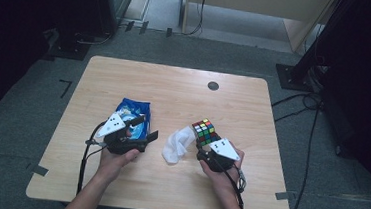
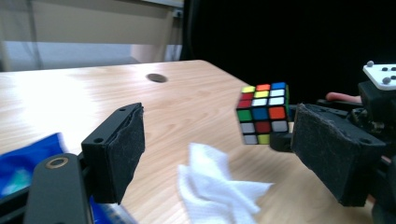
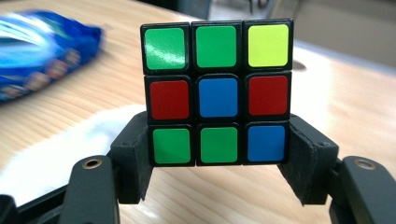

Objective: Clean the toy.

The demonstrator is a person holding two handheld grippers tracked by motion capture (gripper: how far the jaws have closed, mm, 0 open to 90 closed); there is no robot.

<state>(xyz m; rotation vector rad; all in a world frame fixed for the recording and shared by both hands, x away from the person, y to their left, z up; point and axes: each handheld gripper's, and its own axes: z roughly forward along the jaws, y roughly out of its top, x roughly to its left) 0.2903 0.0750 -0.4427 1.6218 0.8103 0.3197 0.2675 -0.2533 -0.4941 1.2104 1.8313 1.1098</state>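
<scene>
Gripping the puzzle cube [image 3: 217,95] by its bottom row, the right gripper [image 1: 209,145] holds it lifted above the table [image 1: 175,83], near the front right. The left gripper [image 1: 143,130] has its jaws spread with nothing between them, hovering by the blue snack bag [image 1: 132,109]. Carrying the cube looks like the step in hand; next comes setting it down, possibly beside the white cloth [image 2: 215,186]. One cube, one cloth, one bag.
</scene>
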